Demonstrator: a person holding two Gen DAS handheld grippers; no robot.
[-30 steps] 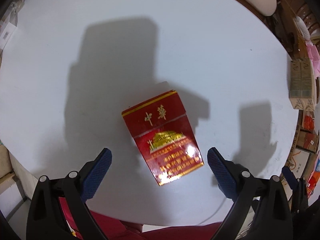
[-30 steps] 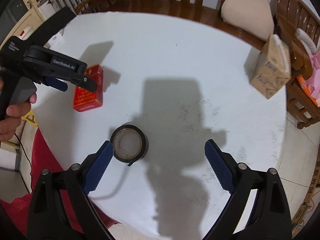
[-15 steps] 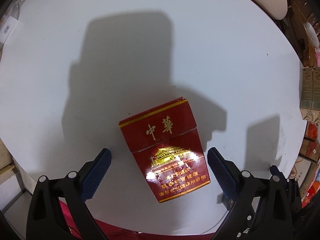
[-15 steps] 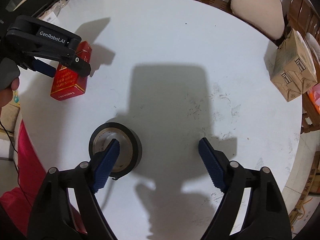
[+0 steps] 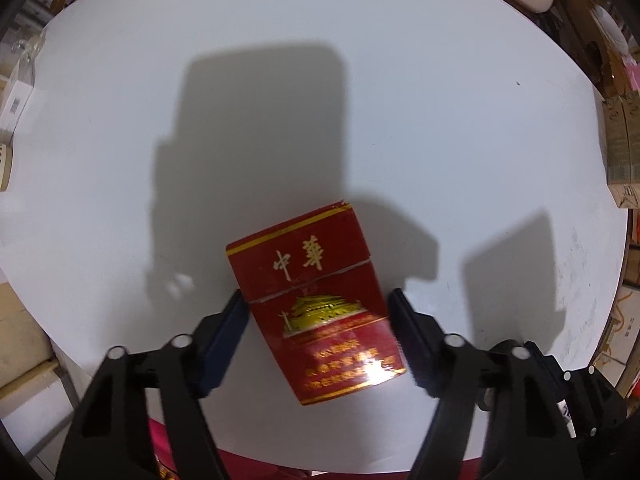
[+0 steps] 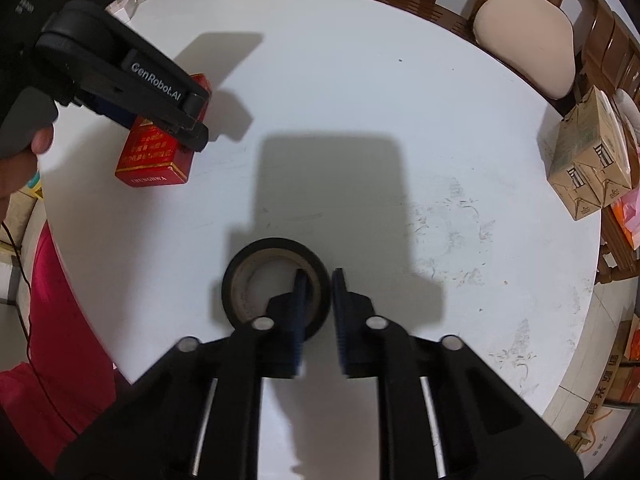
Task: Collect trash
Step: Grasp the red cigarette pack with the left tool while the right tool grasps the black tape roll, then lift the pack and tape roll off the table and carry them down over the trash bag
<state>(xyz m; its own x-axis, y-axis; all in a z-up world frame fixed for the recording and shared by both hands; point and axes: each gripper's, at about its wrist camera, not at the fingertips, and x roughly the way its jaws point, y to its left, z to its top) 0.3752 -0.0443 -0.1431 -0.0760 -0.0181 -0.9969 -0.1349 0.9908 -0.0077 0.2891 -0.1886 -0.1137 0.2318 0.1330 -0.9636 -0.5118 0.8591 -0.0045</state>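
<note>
A red cigarette pack (image 5: 316, 312) lies flat on the round white table (image 5: 280, 100), between the fingers of my left gripper (image 5: 316, 294). Its jaws are closing, and the blue pads (image 5: 228, 332) meet the pack's long sides. The right wrist view shows the same pack (image 6: 152, 160) at far left under the left gripper's black body. A black tape roll (image 6: 240, 280) lies near the table's front edge. My right gripper (image 6: 318, 276) is shut on the roll's right wall, one finger inside the ring and one outside.
A brown cardboard carton (image 6: 588, 160) stands at the table's right edge. Wooden chairs with a beige cushion (image 6: 524, 36) ring the far side. A person's hand (image 6: 16, 168) holds the left gripper, and red cloth (image 6: 60, 340) hangs below the table's left edge.
Both grippers came down and forward. The left jaws narrowed from wide open onto the pack's sides. The right jaws went from wide open to shut on the tape roll's wall.
</note>
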